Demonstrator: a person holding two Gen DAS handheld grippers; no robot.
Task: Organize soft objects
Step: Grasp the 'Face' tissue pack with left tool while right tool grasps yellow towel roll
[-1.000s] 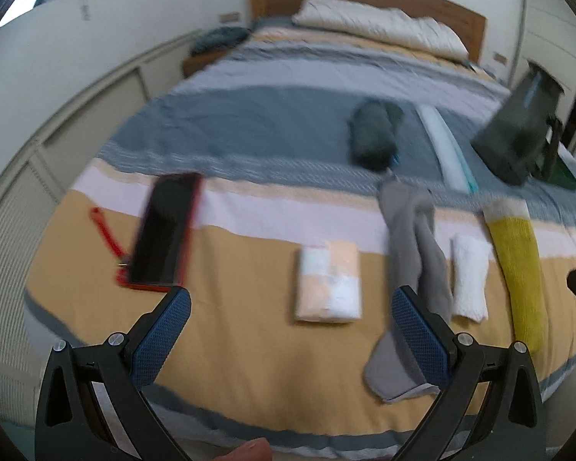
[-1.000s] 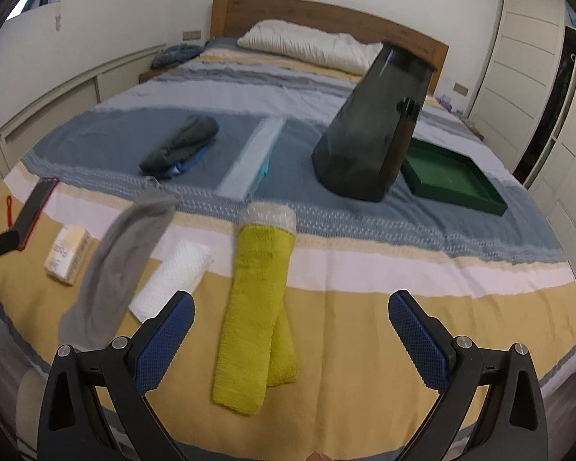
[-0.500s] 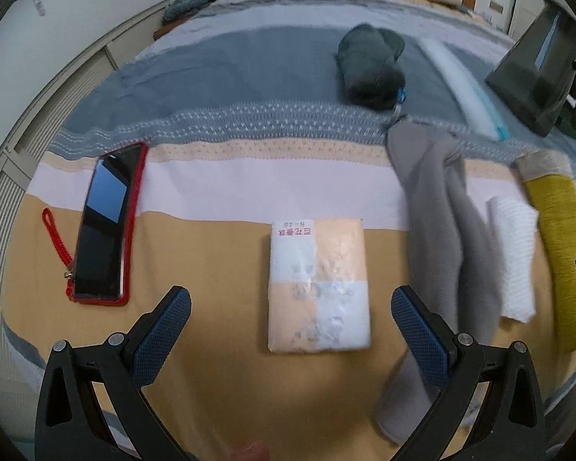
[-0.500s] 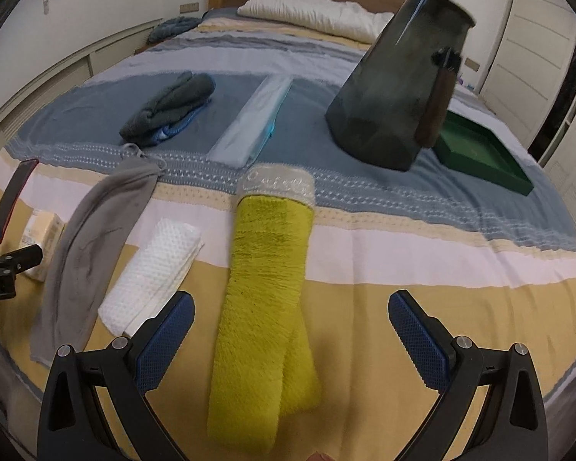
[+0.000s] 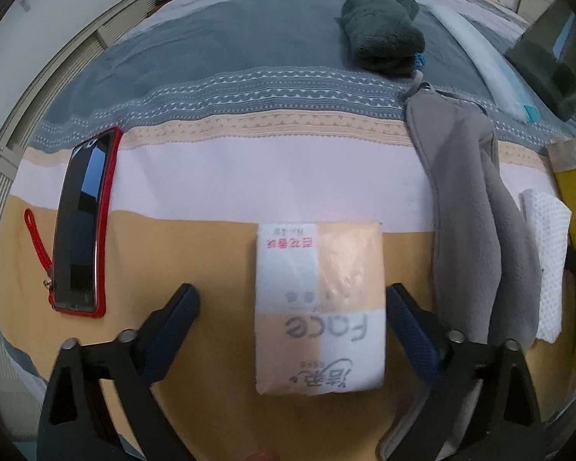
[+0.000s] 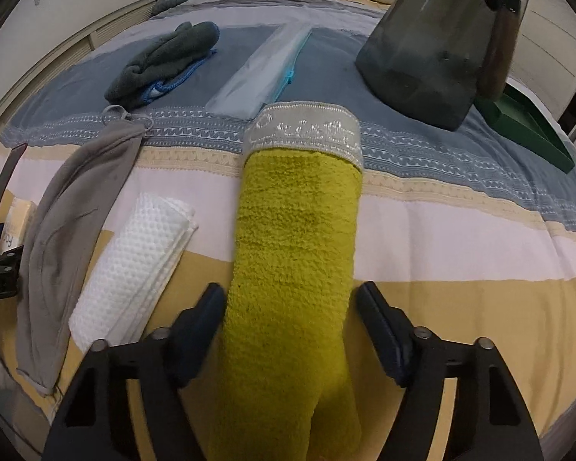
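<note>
Both hand-held grippers lowered, closing around tissue pack (image 5: 320,307), yellow towel (image 6: 299,253)

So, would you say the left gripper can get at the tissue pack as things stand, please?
Probably yes: the left gripper already straddles the tissue pack, its jaws closing with nothing lying across it; the grey cloth sits clear beside it.

Our left gripper (image 5: 292,320) and right gripper (image 6: 290,320) both point steeply down, their jaws apart but closing.
</note>
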